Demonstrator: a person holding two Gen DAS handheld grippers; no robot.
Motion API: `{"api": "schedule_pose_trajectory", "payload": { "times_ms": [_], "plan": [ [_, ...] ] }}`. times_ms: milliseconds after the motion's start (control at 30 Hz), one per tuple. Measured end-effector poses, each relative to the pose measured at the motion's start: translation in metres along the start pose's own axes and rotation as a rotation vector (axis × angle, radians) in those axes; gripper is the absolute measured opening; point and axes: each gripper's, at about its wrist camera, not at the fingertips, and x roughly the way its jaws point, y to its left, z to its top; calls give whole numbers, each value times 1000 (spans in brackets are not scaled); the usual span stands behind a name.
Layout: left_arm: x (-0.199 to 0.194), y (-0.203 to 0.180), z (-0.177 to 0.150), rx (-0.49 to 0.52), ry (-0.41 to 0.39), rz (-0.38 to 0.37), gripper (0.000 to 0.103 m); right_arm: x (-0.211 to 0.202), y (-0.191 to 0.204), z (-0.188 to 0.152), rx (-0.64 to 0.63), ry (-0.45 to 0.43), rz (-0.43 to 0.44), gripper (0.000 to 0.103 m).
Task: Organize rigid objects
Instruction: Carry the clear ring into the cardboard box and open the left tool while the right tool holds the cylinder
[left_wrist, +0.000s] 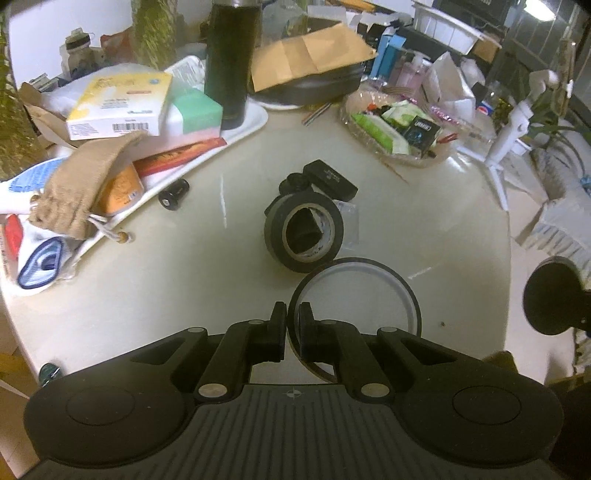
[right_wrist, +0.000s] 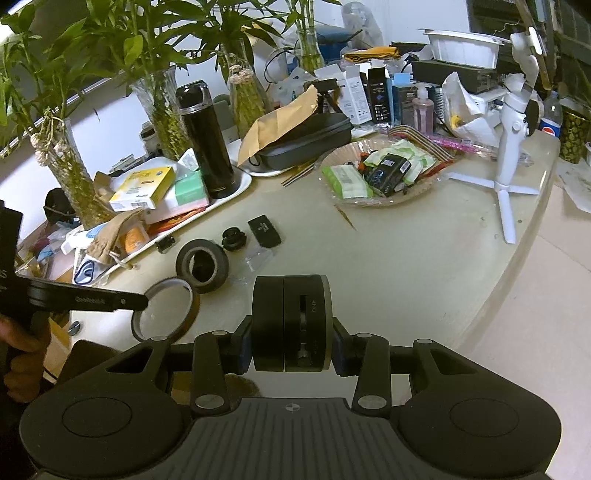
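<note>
Both claws loaded, mid-sort, nothing placed yet.

Left gripper (left_wrist: 292, 325) is pinching the thin amber tape ring (left_wrist: 354, 291) by its wall, jaws nearly closed on it, ring hanging clear of the table (left_wrist: 147, 295). Right gripper (right_wrist: 291, 350) is clamping a thick black disc (right_wrist: 291, 323) on its flat faces, jaws partly open around it. Black tape roll (left_wrist: 303, 230) is sitting just ahead of the left claw, small black case (left_wrist: 330, 178) and lens cap (left_wrist: 293, 182) just beyond it. Next move, I'd guess: carrying the ring forward and lowering it beside or onto the roll; thin wall, so easy release.
</note>
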Motion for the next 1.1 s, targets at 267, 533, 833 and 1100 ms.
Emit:
{"api": "schedule_pose_trajectory", "payload": {
  "times_ms": [267, 533, 833, 1100],
  "plan": [
    [-30, 3, -12, 6, -24, -11, 7, -14, 9, -10, 2, 10, 23, 43],
    [-48, 2, -26, 13, -31, -23, 7, -26, 18, -16, 3, 11, 43, 43],
    [-58, -8, -43, 53, -20, -48, 7, -35, 28, -17, -1, 0, 62, 43],
    [-55, -20, -60, 97, 20, -53, 8, -44, 31, -19, -2, -10, 66, 43]
  ]
}}
